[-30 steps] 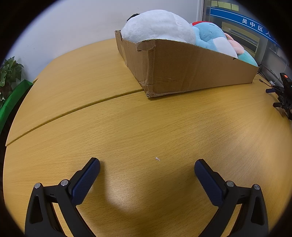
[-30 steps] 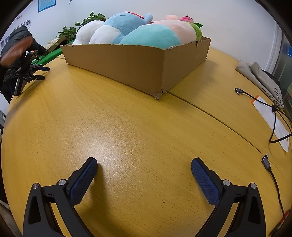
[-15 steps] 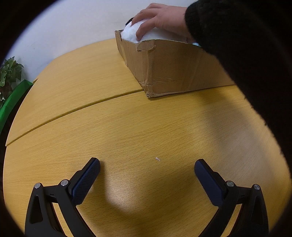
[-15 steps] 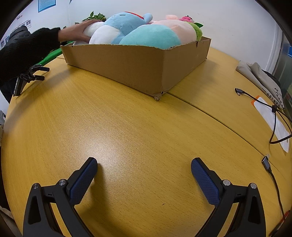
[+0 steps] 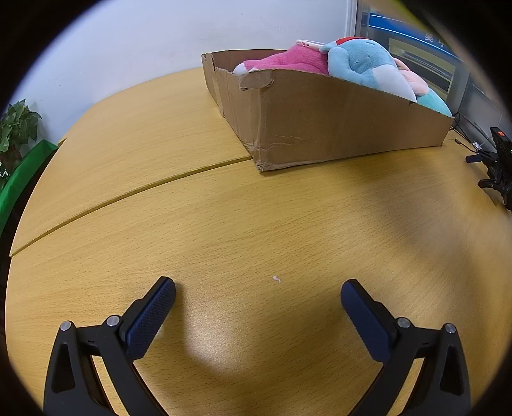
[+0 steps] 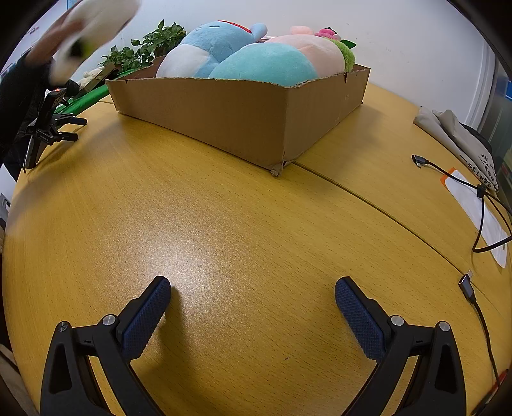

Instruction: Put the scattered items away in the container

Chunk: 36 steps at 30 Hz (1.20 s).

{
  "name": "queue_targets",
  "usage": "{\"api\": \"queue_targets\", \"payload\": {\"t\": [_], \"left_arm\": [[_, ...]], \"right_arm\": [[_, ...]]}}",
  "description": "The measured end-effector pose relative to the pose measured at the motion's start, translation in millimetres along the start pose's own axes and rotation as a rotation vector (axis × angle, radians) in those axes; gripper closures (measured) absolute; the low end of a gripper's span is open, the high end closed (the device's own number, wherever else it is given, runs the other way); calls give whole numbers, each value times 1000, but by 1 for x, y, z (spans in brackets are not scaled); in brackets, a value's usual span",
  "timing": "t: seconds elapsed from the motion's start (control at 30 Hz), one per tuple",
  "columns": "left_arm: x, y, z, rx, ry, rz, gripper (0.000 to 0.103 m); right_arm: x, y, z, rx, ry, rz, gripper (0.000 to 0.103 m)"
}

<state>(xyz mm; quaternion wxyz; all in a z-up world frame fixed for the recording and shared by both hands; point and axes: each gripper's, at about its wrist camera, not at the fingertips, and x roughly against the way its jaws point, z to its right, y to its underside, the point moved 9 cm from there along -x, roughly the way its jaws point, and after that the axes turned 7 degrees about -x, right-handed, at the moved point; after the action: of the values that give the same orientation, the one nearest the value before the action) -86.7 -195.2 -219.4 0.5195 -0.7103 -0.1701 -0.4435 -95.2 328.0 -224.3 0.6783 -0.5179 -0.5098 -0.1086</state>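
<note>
Hand (image 6: 48,48), blurred, at far left of the right wrist view, holds a white plush toy (image 6: 96,25) raised clear of the table (image 6: 240,224). Cardboard box (image 6: 224,112) sits at centre on the table, containing a blue plush (image 6: 217,41), teal plush (image 6: 265,64) and pink plush (image 5: 288,59). Left gripper (image 5: 257,297) and right gripper (image 6: 252,294) rest low over the table, fingers spread apart, holding nothing. Cable (image 6: 480,204) lies at right.
</note>
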Motion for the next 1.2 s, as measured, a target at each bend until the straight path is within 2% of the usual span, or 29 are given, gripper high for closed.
{"api": "queue_targets", "payload": {"t": [1.2], "left_arm": [[5,4,-1,-9,4,0,0]], "right_arm": [[0,0,1,1,1,0,0]]}}
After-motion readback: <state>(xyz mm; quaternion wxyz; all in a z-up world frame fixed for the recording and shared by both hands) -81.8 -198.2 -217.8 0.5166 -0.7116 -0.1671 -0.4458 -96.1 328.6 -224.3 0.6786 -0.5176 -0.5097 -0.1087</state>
